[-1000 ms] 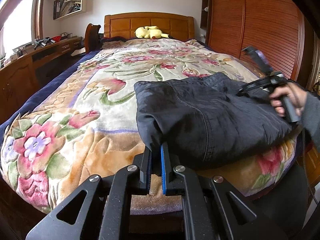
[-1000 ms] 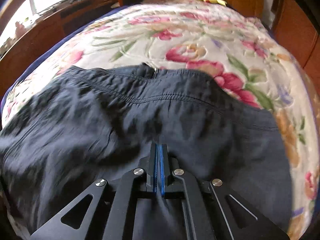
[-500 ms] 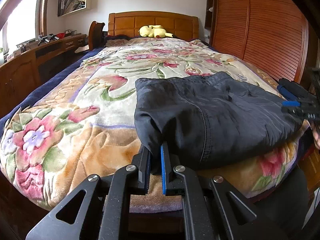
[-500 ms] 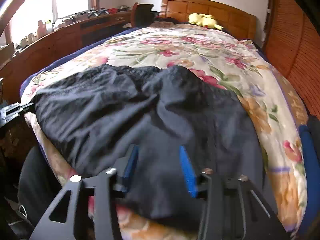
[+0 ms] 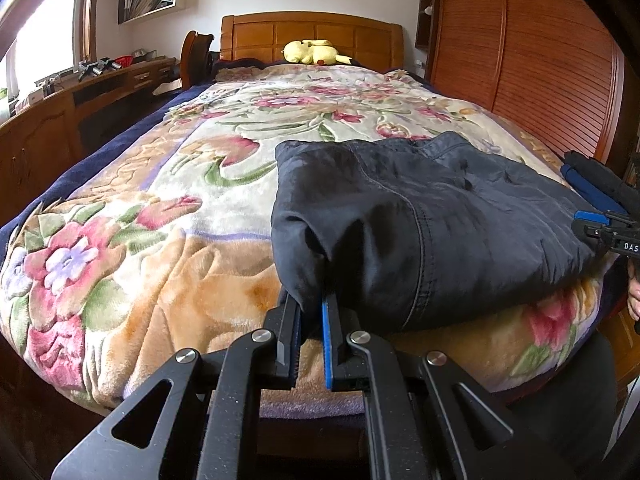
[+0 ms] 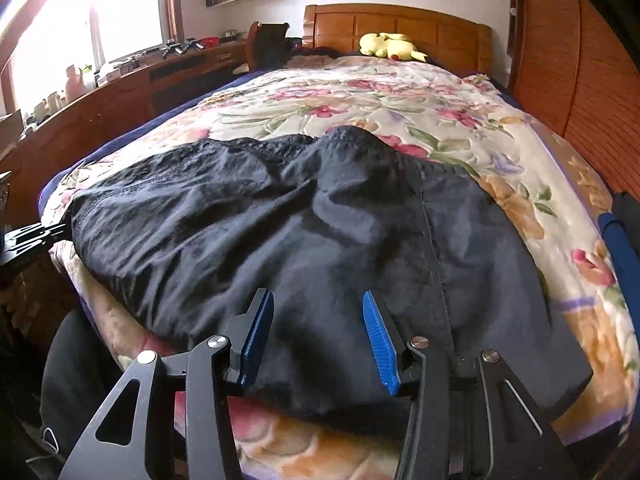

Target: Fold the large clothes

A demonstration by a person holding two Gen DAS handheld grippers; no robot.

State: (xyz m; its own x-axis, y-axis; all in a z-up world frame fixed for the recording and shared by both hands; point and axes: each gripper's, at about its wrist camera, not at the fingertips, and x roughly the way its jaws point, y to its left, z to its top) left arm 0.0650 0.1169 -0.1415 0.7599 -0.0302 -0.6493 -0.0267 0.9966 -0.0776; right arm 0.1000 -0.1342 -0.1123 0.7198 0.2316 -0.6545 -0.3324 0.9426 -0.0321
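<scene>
Left wrist view is showing the left claw (image 5: 311, 312) pinching a fold of the dark garment (image 5: 432, 220) at its near left corner, with the fingers nearly closed and cloth bunching between the black pad and the blue one. So that claw is gripping the fabric, no question.

The garment is lying folded across the foot end of the bed (image 5: 120, 208), sitting on the floral blanket (image 5: 248, 136) and hanging a little over the near edge. A seam is running down its front face, and its far edge is looking rumpled with a collar or waistband sort of lip sticking up, can't tell which.

Right wrist view is showing the right claw (image 6: 318, 340) spread wide, blue pads (image 6: 379, 344) well apart, hovering just over the near edge of the same garment (image 6: 280, 220) and gripping nothing. From the left camera you're also catching that right claw (image 5: 600, 224) poking in at the garment's right end.

Off in the background a yellow plush toy (image 5: 314, 53) is resting against the wooden headboard (image 5: 312, 30), and a long wooden worktop (image 5: 80, 92) with clutter on it is running along the left wall under the window. Some blue and black cloth (image 5: 592, 184) is lying at the bed's right edge, just beside the garment.
</scene>
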